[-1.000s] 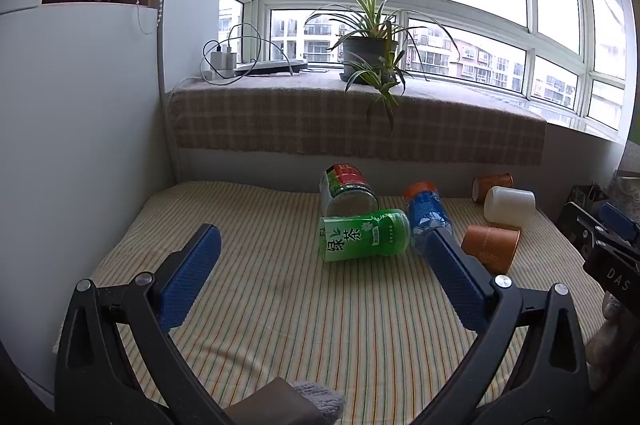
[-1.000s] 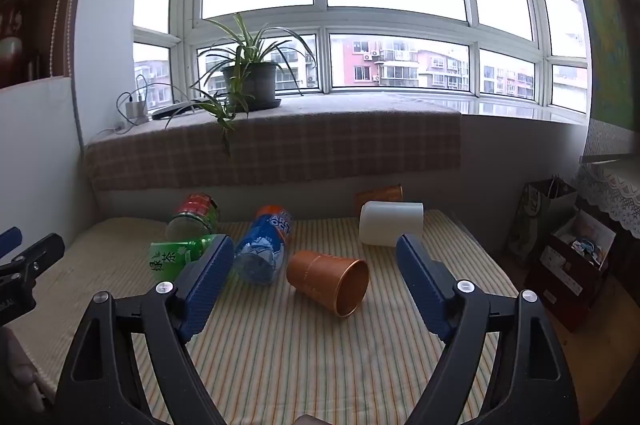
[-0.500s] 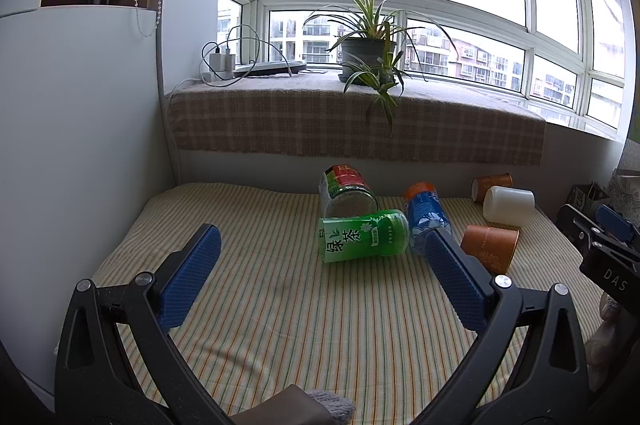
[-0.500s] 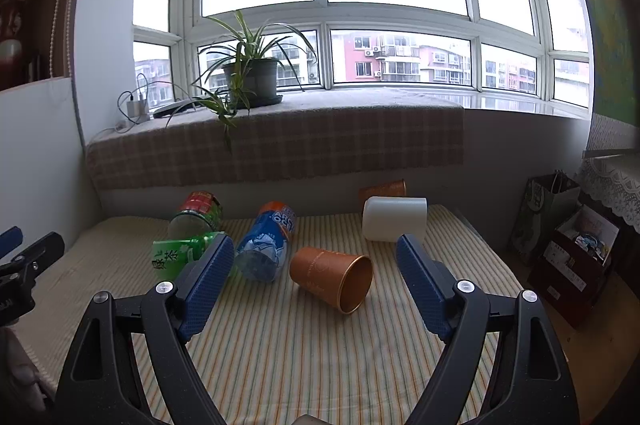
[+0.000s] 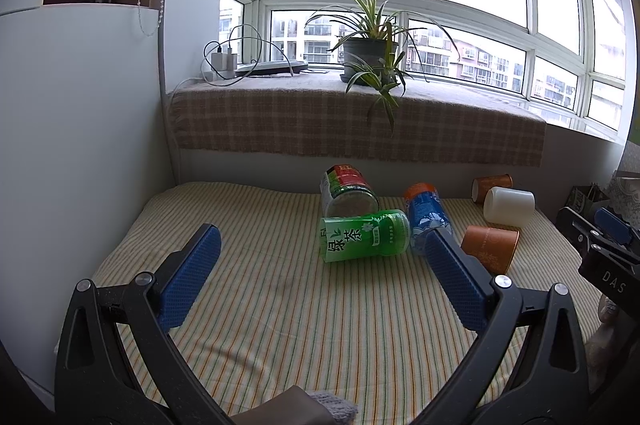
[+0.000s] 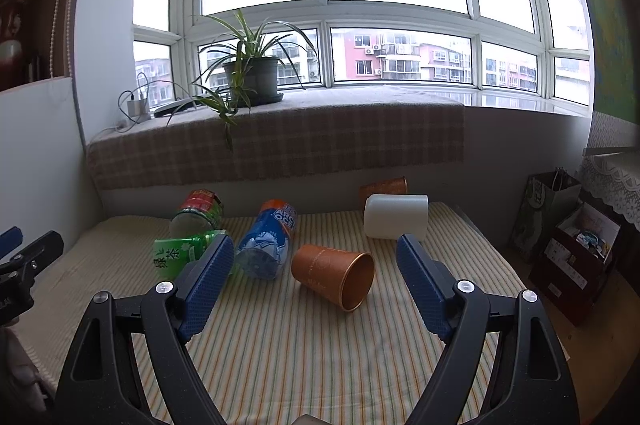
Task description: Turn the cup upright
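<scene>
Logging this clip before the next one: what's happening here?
A person holds a tool in each hand over a striped cloth; both the left tool and right tool are open and empty. Six cups lie tipped over, none upright yet. The nearest orange cup lies in line between the right tool's fingers, untouched.

On the striped cloth (image 6: 320, 365), the nearest cup (image 6: 334, 275) lies on its side, just right of a toppled bottle (image 6: 266, 245). Far right, another cup (image 6: 396, 217) lies in front of a third (image 6: 384, 187); far left, a jar (image 6: 196, 213) lies behind a tea bottle (image 6: 178, 253). A potted plant (image 6: 250, 77) stands on the sill behind
</scene>
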A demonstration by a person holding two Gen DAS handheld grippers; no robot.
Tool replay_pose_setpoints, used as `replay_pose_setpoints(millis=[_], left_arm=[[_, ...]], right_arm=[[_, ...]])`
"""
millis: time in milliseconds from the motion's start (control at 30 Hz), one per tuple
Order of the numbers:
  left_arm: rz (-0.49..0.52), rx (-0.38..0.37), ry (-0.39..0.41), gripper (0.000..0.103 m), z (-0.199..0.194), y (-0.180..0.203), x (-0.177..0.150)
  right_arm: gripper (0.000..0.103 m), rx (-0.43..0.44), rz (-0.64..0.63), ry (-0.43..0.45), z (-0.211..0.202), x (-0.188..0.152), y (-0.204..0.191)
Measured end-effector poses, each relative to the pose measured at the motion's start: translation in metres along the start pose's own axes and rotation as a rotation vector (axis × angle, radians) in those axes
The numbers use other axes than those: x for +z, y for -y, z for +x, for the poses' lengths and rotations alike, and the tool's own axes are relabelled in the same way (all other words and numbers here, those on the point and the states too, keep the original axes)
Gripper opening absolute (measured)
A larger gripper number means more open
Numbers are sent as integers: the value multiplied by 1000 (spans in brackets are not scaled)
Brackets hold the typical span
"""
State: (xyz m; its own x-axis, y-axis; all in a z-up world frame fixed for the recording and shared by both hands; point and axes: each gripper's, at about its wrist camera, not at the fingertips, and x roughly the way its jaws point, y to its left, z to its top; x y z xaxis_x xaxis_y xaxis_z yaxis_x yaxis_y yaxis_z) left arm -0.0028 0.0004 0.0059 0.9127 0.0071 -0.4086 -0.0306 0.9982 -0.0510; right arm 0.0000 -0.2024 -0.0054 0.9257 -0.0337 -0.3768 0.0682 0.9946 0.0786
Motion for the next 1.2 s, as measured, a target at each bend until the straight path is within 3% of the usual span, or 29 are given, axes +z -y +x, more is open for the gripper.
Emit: replay_pose_setpoints(millis=[1200], left_arm=[[-2,-2,2,103,1,0,-1]], right_arm=[[83,7,-5,-23,5,-3,-4]])
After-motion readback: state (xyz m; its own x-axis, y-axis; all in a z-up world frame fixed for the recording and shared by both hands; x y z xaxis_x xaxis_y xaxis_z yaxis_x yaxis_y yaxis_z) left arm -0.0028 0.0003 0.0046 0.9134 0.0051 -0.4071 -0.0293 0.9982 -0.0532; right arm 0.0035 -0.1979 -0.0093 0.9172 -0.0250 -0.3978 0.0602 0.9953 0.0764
